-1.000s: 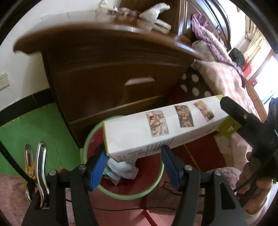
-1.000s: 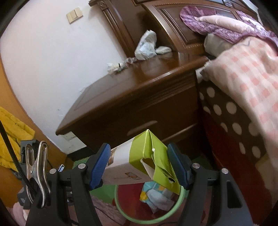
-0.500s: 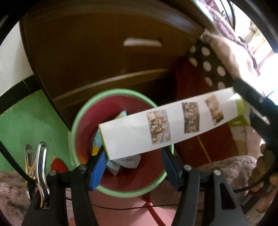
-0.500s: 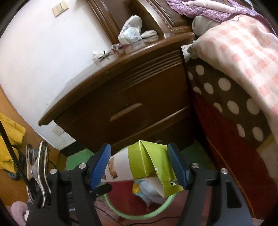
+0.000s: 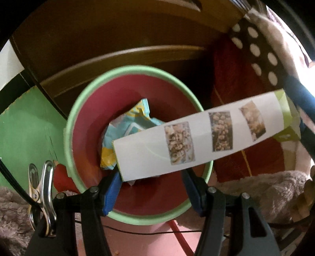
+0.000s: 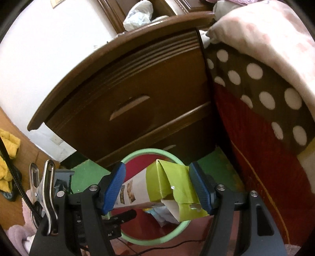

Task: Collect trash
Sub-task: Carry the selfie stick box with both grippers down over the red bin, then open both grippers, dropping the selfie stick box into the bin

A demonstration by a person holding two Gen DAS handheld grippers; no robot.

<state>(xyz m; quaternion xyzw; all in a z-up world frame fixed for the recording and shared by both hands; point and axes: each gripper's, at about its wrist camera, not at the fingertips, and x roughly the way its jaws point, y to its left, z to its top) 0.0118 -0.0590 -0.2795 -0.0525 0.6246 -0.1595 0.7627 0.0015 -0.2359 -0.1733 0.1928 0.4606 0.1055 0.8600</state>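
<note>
One carton, one bin, two tools.
One long white-and-green carton (image 5: 196,141) bears three printed photo panels. One green-rimmed red bin (image 5: 78,110) holds one crumpled blue-and-yellow wrapper (image 5: 126,126). Two tools show: the left tool (image 5: 151,189) and the right tool (image 6: 159,189). One brown nightstand (image 6: 137,82) shows two drawer fronts, with one crumpled white bag (image 6: 137,15) on top. One metal clip (image 5: 42,189) per tool.
</note>
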